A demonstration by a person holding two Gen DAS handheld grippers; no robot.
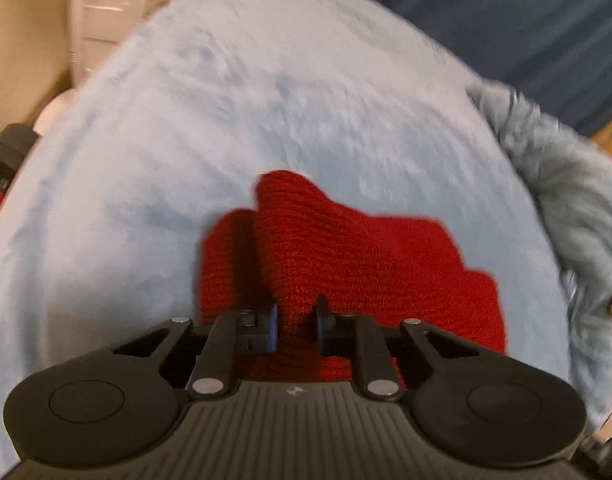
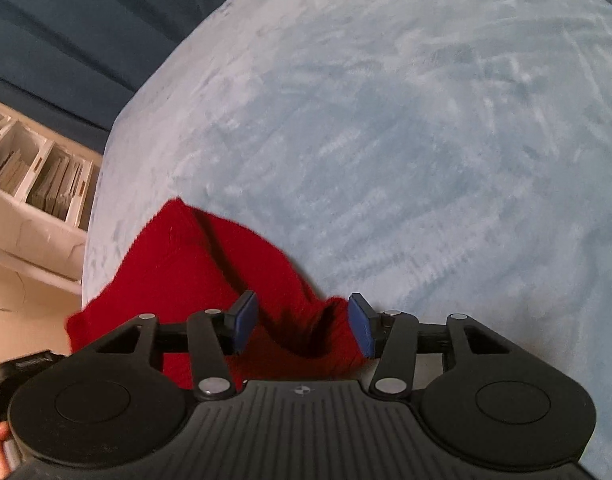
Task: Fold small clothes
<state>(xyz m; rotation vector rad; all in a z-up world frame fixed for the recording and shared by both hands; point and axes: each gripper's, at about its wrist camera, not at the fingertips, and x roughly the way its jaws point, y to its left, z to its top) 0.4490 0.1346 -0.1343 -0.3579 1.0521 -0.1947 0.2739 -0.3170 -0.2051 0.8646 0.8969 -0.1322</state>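
Observation:
A red knitted garment (image 1: 346,252) lies bunched on a pale blue fleece blanket (image 1: 226,100). In the left wrist view my left gripper (image 1: 298,322) is shut on a raised fold of the red knit, with the cloth pinched between its blue pads. In the right wrist view the same red garment (image 2: 186,264) lies near the blanket's (image 2: 426,120) left edge. My right gripper (image 2: 304,326) stands open over it. A loose hollow of red cloth sits between its blue pads (image 2: 244,320), and they are not pressing on it.
A shaggy grey-blue throw (image 1: 554,184) lies at the blanket's right edge. Dark blue upholstery (image 1: 506,12) rises behind. A white shelf with papers (image 2: 38,184) stands beside the blanket's left edge, above a beige floor. A black object (image 1: 6,148) sits at far left.

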